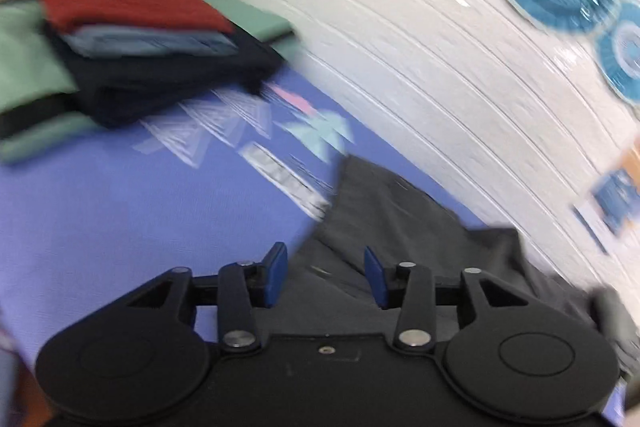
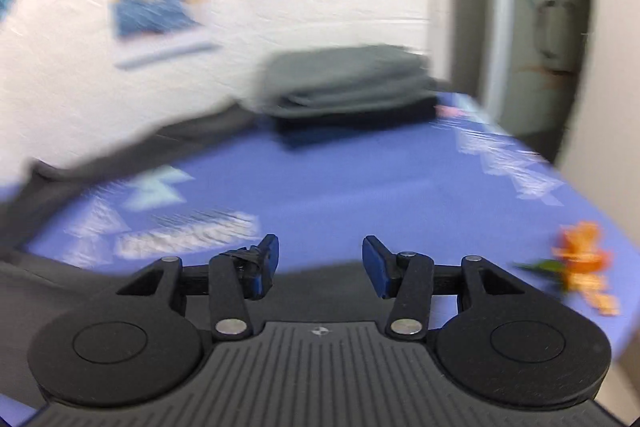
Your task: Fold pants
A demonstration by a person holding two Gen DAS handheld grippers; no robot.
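Dark grey pants (image 1: 400, 227) lie spread on a blue patterned cloth (image 1: 120, 227) beside a white wall. My left gripper (image 1: 326, 277) is open and empty, just above the near part of the pants. In the right wrist view the pants (image 2: 100, 163) run as a dark band along the left and under the tool. My right gripper (image 2: 320, 265) is open and empty above the blue cloth (image 2: 360, 179). Both views are motion-blurred.
A stack of folded clothes (image 1: 140, 39), red on top, stands at the far left on green fabric. A folded grey and dark pile (image 2: 348, 91) sits at the far end by the wall. An orange flower print (image 2: 580, 267) marks the cloth at right.
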